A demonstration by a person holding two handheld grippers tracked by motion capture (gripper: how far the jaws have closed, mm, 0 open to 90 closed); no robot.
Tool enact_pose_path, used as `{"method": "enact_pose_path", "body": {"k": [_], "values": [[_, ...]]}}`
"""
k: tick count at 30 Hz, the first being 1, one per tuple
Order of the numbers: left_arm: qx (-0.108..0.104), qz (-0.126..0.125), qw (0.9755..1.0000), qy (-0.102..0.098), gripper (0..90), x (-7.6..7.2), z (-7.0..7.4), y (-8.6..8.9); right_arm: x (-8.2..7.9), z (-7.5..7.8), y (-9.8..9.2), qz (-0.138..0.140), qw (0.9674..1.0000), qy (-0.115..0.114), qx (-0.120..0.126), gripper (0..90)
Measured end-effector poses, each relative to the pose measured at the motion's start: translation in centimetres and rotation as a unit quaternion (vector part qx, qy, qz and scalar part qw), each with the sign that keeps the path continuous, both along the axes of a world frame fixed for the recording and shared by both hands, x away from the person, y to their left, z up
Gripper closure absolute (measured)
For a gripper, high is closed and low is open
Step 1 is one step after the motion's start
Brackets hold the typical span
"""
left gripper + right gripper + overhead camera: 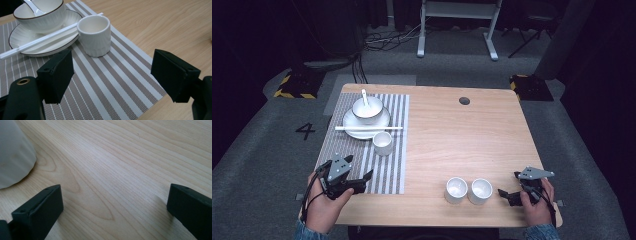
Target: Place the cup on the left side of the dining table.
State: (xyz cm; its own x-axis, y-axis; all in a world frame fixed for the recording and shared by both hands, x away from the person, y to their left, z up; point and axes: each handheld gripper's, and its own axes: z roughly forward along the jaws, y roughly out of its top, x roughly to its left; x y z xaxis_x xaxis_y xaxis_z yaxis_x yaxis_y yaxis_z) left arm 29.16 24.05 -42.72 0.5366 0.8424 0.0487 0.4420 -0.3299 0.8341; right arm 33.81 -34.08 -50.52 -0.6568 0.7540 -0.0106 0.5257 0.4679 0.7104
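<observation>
high view has me at the near edge of the bench point(437, 150), one set of fingers in each hand. my left fingers point(362, 181) hang over the near end of the striped placemat point(392, 170), spread wide and empty. ahead of them on the mat stands one small white cup point(94, 35), upright, just beside the plate point(47, 47) that carries the bowl point(40, 17) with its spoon point(32, 6); a pair of white chopsticks point(45, 38) lies across the plate's rim. that place setting looks finished to me.

my right fingers point(507, 196) sit low on the bare wood near the right corner, also apart and holding nothing. two more white cups point(468, 190) stand upright just to their left, touching or nearly so, well away from the mat. the right gripper view catches the blurred side of the nearer cup point(13, 160) outside my left-hand pad.

i judge the work as partly done: one cup placed, two still waiting, neither yet gripped. the nearer cup is the likely next pick.
</observation>
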Motion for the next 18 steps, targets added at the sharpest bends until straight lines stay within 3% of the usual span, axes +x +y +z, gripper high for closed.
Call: {"method": "enact_pose_path", "body": {"k": [7,18], "values": [[-0.002,0.013,0.9999,0.005,19.7,-0.8,-0.5,0.7,0.0,0.0,0.0,0.000,1.0000,0.000,0.000,0.5],[0.001,0.028,0.9989,0.038,19.2,-1.8,-2.7,2.2,0.0,0.0,0.0,0.000,1.0000,0.000,0.000,0.5]]}}
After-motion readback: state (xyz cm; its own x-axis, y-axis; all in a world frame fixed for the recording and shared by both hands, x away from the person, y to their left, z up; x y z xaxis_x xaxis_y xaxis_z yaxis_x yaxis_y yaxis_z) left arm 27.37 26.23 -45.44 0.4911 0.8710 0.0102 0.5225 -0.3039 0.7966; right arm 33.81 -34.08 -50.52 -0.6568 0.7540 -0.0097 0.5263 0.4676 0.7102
